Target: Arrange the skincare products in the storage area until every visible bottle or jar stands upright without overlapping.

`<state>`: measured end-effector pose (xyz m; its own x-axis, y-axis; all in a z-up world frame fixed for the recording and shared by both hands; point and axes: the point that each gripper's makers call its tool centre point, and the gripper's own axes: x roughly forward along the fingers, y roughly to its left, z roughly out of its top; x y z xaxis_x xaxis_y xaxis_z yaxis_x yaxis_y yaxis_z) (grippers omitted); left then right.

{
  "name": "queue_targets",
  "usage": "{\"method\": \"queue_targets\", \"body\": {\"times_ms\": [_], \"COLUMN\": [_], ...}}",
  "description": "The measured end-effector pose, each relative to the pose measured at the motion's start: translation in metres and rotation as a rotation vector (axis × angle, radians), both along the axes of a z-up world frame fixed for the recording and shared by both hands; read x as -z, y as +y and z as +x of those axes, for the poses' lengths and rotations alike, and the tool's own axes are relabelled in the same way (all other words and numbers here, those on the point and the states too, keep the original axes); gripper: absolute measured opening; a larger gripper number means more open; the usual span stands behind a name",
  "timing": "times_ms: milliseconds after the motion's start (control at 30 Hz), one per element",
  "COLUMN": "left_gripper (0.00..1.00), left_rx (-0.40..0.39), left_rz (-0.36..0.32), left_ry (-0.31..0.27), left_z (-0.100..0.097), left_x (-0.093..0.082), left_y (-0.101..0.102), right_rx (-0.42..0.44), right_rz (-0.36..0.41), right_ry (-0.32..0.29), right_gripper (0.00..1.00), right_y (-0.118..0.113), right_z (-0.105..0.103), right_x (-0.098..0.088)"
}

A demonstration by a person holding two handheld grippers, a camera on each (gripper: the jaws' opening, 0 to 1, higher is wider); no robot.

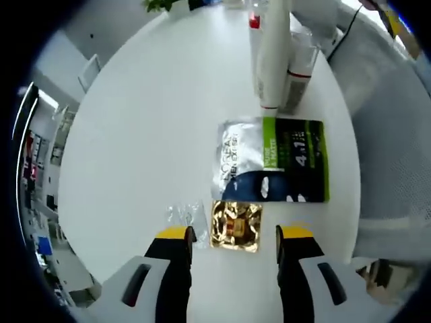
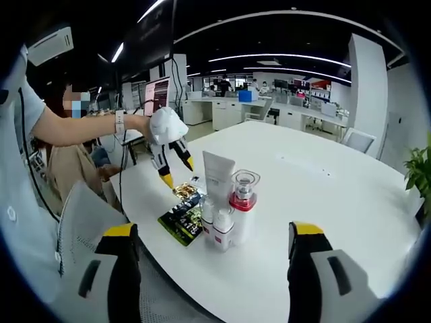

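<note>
Hovering left gripper [image 1: 234, 235], jaws spread, over flat gold sachet [image 1: 236, 226] to lift it clear of upright bottles [image 2: 225, 212]; right gripper [image 2: 212, 239] spread, waiting.

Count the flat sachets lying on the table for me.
2. A gold foil sachet lies just ahead of the open left gripper, and a larger silver-green sachet lies beyond it, toward the upright bottles. Others may be hidden behind those.

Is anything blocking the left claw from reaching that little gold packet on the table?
Nothing visible. The left gripper hangs open just above the gold packet; a scrap of clear wrapper lies off to one side.
</note>
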<state>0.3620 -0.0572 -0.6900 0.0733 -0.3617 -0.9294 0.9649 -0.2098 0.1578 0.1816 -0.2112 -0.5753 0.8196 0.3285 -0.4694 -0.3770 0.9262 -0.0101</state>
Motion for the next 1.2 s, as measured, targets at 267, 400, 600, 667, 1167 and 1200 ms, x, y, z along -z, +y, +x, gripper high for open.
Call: {"method": "queue_targets", "body": {"times_ms": [267, 400, 600, 667, 1167, 1200], "left_gripper": [0.64, 0.67, 0.72, 0.74, 0.91, 0.92], "left_rx": [-0.057, -0.086, -0.123, -0.125, -0.210, -0.222], "left_rz": [-0.117, -0.166, -0.249, -0.277, -0.398, -0.404], "left_ry": [-0.038, -0.042, -0.040, -0.030, -0.075, -0.081], "left_z": [-0.011, -0.019, -0.026, -0.033, -0.050, -0.051], "left_x": [-0.022, -0.032, -0.045, -0.049, -0.078, -0.080], "left_y": [-0.002, -0.004, -0.005, -0.006, 0.012, 0.015], "right_rx": [-0.009, -0.011, -0.010, -0.011, -0.034, -0.037], "right_rz": [-0.008, -0.011, -0.023, -0.022, -0.048, -0.051], "right_ry": [-0.001, -0.010, -0.021, -0.020, -0.031, -0.030], "right_gripper": [0.93, 0.93, 0.94, 0.94, 0.94, 0.94], "right_y": [0.001, 0.001, -0.001, -0.001, 0.001, 0.002], "right_z": [0.002, 0.003, 0.003, 0.003, 0.005, 0.005], "right_x": [-0.001, -0.004, -0.007, -0.008, -0.013, -0.013]}}
